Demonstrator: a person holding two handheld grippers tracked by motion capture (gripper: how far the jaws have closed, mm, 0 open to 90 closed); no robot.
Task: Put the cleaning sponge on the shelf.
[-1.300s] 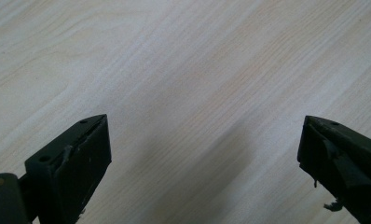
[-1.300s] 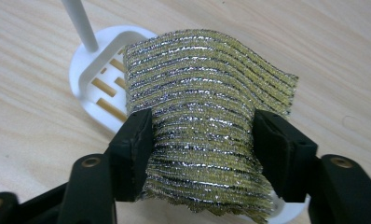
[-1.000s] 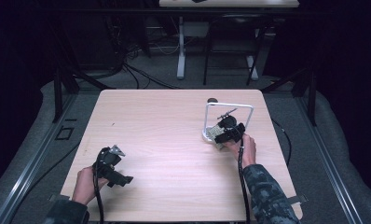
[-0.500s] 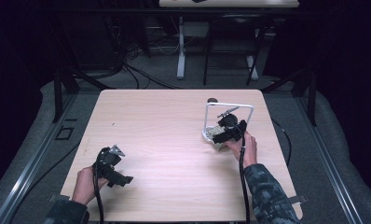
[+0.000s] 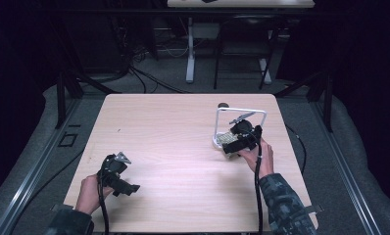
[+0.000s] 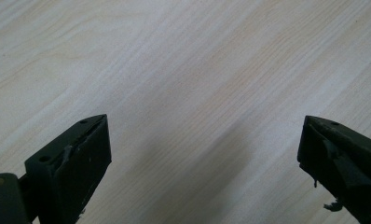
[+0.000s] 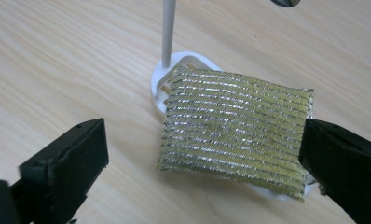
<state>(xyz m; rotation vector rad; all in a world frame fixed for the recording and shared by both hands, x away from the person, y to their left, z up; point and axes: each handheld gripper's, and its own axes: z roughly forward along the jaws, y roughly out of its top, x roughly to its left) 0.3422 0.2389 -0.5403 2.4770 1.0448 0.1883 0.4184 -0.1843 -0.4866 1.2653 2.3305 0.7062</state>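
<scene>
A: High view: dark room, cables on the floor, pale wooden table (image 5: pixel 183 147) in the middle. Left tool (image 5: pixel 118 172) held low near the front left edge, over bare wood. Right tool (image 5: pixel 242 139) at the right side, just beside a white wire stand (image 5: pixel 241 113) with a gold sponge (image 5: pixel 227 139) at its base.

B: Left gripper view?

A: Wood grain only, both black jaws wide apart, nothing between them.

B: Right gripper view?

A: Jaws wide apart too, holding nothing. Glittery gold sponge (image 7: pixel 237 130) lying over the white base (image 7: pixel 174 65) of the stand, between the jaws but farther off; right jaw very near its edge, contact impossible to tell.
</scene>
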